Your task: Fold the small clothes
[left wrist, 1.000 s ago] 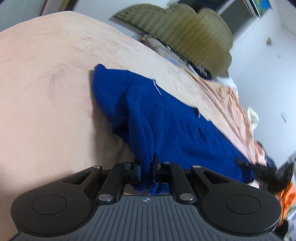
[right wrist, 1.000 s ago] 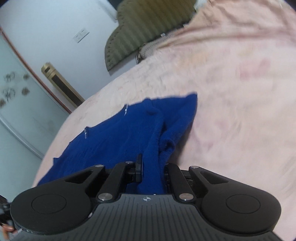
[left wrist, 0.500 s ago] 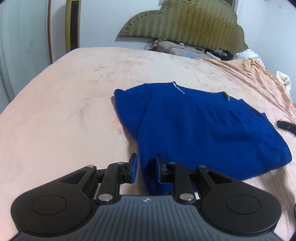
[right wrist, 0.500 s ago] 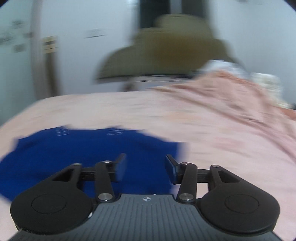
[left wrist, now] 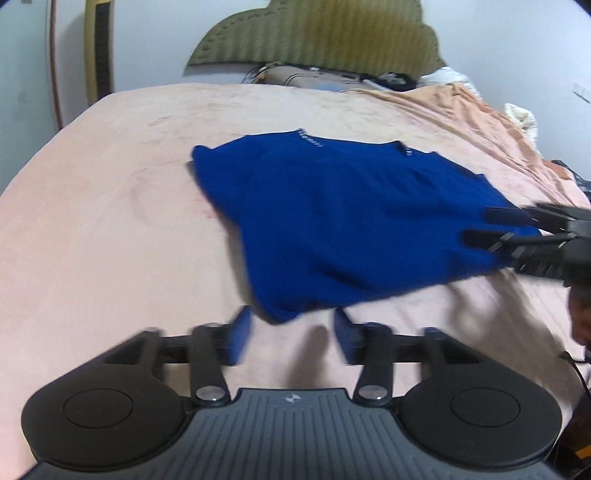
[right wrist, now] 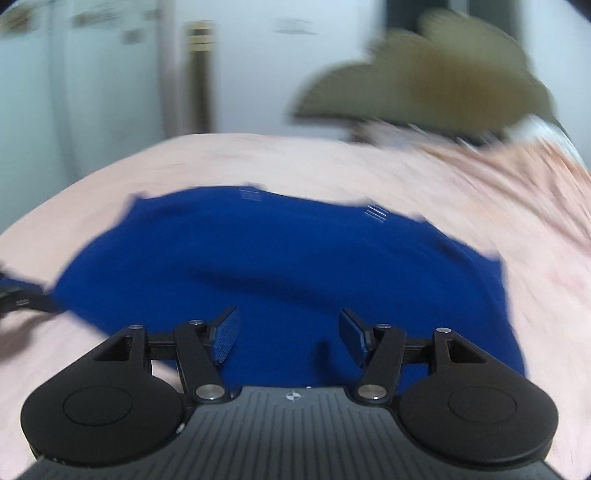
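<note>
With both views pointed down along the bed point(left wrist: 92, 229), I see the blue garment point(left wrist: 354, 221) lying folded on the peach-pink bedcover, at the centre of the left wrist frame and just right of centre. Two short white stitched marks sit along its far edge. My left gripper point(left wrist: 291, 334) stands with its jaws apart, having just been opening; nothing is between its pads, only bare bedcover, and the near corner of the garment ends just above the gap. Motion blur softens its fingers point(left wrist: 240, 332).

At the right edge of the same frame my right gripper point(left wrist: 484, 227) reaches in over the garment's right side, its two dark fingers spread. In the right wrist view that gripper point(right wrist: 288, 336) is likewise wide apart, its jaws having just been opening, with the blue cloth lying beneath the gap and not pinched by the pads. Whether the fingertips brush the fabric I cannot tell, as this frame is heavily smeared.

At the top of both frames an olive-green ribbed headboard point(left wrist: 314, 33) stands against the white wall, with a jumble of dark and pale items point(left wrist: 369, 75) below it.
</note>
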### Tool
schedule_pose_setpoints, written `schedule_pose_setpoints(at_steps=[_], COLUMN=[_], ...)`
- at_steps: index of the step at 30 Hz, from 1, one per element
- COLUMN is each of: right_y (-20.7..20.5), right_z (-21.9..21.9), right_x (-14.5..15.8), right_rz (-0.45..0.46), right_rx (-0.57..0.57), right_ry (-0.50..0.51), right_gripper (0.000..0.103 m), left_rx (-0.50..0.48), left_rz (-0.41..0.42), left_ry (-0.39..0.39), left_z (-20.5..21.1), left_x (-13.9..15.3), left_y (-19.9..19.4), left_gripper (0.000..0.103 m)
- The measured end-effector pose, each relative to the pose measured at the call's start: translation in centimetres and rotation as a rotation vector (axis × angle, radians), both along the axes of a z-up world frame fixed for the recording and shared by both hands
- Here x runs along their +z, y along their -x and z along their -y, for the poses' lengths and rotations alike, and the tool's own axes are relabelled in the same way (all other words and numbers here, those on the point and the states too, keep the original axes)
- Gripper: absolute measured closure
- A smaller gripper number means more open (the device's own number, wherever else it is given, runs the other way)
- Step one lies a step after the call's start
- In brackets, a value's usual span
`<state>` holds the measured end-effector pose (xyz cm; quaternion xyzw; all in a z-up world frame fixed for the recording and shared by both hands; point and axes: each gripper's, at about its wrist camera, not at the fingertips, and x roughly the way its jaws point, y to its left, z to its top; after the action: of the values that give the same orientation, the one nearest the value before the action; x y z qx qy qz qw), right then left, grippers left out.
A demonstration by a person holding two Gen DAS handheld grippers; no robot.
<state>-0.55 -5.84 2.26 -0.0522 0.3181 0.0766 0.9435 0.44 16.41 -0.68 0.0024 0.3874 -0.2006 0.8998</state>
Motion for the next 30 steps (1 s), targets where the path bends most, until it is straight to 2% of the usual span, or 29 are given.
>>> schedule_pose_setpoints(at_steps=[1, 4, 6, 8, 9, 10, 11, 14, 16, 18, 19, 20, 22, 24, 25, 27, 28, 29, 30], right_y=[0.2, 0.8, 0.5, 0.3, 0.0, -0.4, -0.9, -1.4, -0.8, -0.7, -0.3, 0.2, 0.3, -0.3, -0.7, -1.4, -1.8, -2.0, -2.2], right_z=[-1.5, -5.8, -8.1, -8.9, -9.0, -8.9, -8.5, -7.4, -6.6, -5.6, -5.2, -4.8, -3.2, -1.9, -1.6, -1.5, -1.4, -1.1, -0.6], right_x=[-0.1, -1.4, -2.8, -3.4, -3.4, -3.3, -3.0, -2.4, -1.8, -1.8, -1.3, -0.7, 0.7, 1.6, 1.7, 1.2, 0.7, 0.3, 0.1], right_rz=[0.01, 0.01, 0.01, 0.057, 0.049, 0.032, 0.012, 0.006, -0.017, -0.093, -0.11, -0.109, -0.087, -0.02, 0.013, 0.066, 0.074, 0.074, 0.074], right_rx=[0.064, 0.227, 0.279, 0.277, 0.274, 0.266, 0.244, 0.201, 0.205, 0.266, 0.293, 0.315, 0.341, 0.264, 0.194, 0.026, -0.046, -0.106, -0.155], right_ry=[0.036, 0.192, 0.317, 0.362, 0.346, 0.306, 0.256, 0.172, 0.151, 0.119, 0.083, 0.033, -0.126, -0.223, -0.21, -0.089, -0.025, 0.022, 0.045], right_gripper=[0.038, 0.028, 0.028, 0.03, 0.036, 0.066, 0.086, 0.087, 0.087, 0.076, 0.067, 0.059, 0.048, 0.038, 0.032, 0.028, 0.028, 0.027, 0.025], left_rx=[-0.006, 0.011, 0.044, 0.071, 0.079, 0.092, 0.123, 0.248, 0.319, 0.354, 0.359, 0.352, 0.305, 0.251, 0.231, 0.178, 0.157, 0.147, 0.14], left_rz=[0.018, 0.07, 0.122, 0.178, 0.201, 0.229, 0.269, 0.353, 0.326, 0.293, 0.284, 0.275, 0.258, 0.25, 0.244, 0.226, 0.224, 0.227, 0.228], left_ry=[-0.01, -0.112, -0.191, -0.257, -0.283, -0.307, -0.345, -0.448, -0.425, -0.343, -0.296, -0.235, -0.134, -0.057, -0.034, 0.013, 0.031, 0.036, 0.031], left_z=[0.4, 1.8, 2.6, 3.2, 3.5, 3.7, 4.0, 3.4, 1.5, -0.7, -1.3, -1.8, -1.4, 0.2, 1.1, 3.5, 4.6, 5.5, 6.3], left_x=[-0.2, -0.7, -1.2, -1.7, -1.8, -1.8, -1.8, -1.6, -1.0, 0.1, 0.7, 1.5, 2.6, 3.1, 3.2, 3.0, 2.8, 2.6, 2.1], left_y=[0.3, 0.5, 0.2, -0.3, -0.4, -0.4, -0.3, 0.1, 0.0, 0.2, 0.3, 0.3, 0.0, -0.7, -1.0, -1.8, -2.1, -2.2, -2.5], left_gripper=[0.039, 0.039, 0.039, 0.038, 0.038, 0.042, 0.05, 0.053, 0.053, 0.053, 0.053, 0.053, 0.051, 0.049, 0.047, 0.045, 0.04, 0.031, 0.027])
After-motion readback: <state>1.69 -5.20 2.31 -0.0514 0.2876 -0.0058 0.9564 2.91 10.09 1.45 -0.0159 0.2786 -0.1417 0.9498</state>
